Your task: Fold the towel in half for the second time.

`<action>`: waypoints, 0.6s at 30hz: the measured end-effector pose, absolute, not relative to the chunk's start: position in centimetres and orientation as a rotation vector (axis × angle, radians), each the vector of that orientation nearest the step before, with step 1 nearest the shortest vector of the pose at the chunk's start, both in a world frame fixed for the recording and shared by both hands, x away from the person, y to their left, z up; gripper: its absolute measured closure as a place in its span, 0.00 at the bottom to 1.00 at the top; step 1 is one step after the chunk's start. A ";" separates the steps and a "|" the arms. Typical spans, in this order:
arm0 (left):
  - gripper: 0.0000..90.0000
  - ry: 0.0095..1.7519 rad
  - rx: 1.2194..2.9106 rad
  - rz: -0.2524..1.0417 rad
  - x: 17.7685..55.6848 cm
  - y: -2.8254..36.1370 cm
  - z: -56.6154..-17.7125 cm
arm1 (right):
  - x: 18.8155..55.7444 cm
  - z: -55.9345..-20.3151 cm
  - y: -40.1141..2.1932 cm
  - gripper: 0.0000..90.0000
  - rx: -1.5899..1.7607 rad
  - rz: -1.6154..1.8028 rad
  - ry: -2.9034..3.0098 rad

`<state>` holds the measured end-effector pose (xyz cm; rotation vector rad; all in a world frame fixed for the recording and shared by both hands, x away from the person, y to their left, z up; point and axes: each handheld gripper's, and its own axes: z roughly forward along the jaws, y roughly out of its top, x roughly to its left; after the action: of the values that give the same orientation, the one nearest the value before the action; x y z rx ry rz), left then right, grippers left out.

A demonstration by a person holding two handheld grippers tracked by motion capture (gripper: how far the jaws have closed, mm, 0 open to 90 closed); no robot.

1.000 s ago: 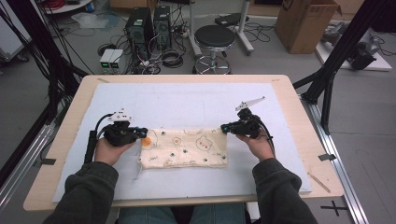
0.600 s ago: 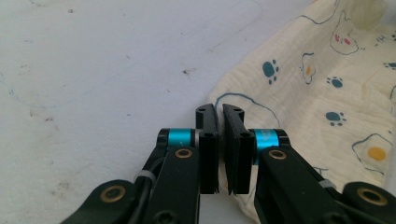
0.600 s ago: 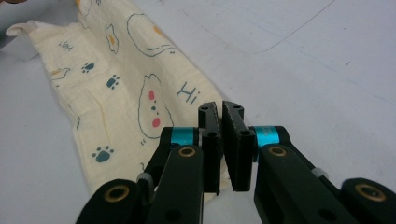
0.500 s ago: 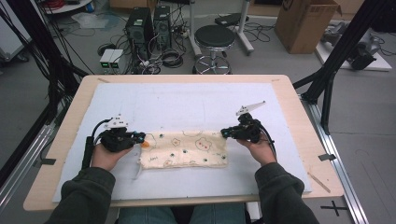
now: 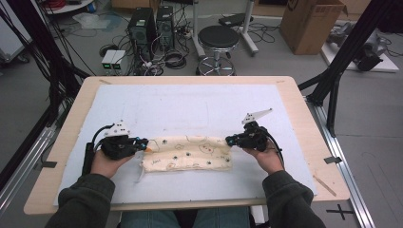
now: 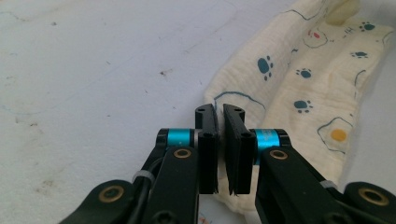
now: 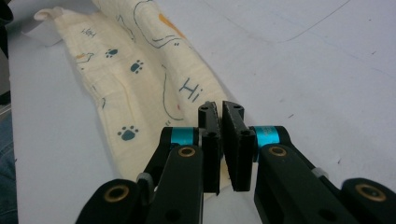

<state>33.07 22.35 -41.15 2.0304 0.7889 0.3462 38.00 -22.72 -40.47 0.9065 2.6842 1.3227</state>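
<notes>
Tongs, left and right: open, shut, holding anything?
Left tongs: shut on the cloth, at its left end.
Right tongs: shut on the cloth's right end.

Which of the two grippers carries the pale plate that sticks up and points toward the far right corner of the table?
The right gripper, at the cloth's right end. Its plate rises as a slim arm; the left gripper's plate lies low on its body.

Folded cream paw-print cloth (image 5: 187, 153) on mat
</notes>
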 end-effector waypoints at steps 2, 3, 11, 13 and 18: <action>0.93 0.780 2.036 0.340 32.9 22.4 -41.2 | 37.8 -40.5 -22.7 0.96 0.903 1.327 2.682; 0.93 0.778 2.039 0.343 32.7 22.4 -41.2 | 37.7 -40.5 -22.8 0.96 0.893 1.327 2.683; 0.93 0.762 2.036 0.349 32.0 22.4 -41.1 | 36.9 -40.4 -23.0 0.95 0.881 1.333 2.686; 0.93 0.761 2.037 0.351 31.8 22.4 -41.1 | 36.6 -40.4 -23.0 0.95 0.876 1.333 2.689; 0.93 0.753 2.039 0.348 31.3 22.3 -41.2 | 35.9 -40.3 -23.0 0.95 0.855 1.329 2.693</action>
<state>31.28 22.29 -41.15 2.0395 0.7526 0.3482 35.93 -22.98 -40.26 0.8550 2.6929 1.3288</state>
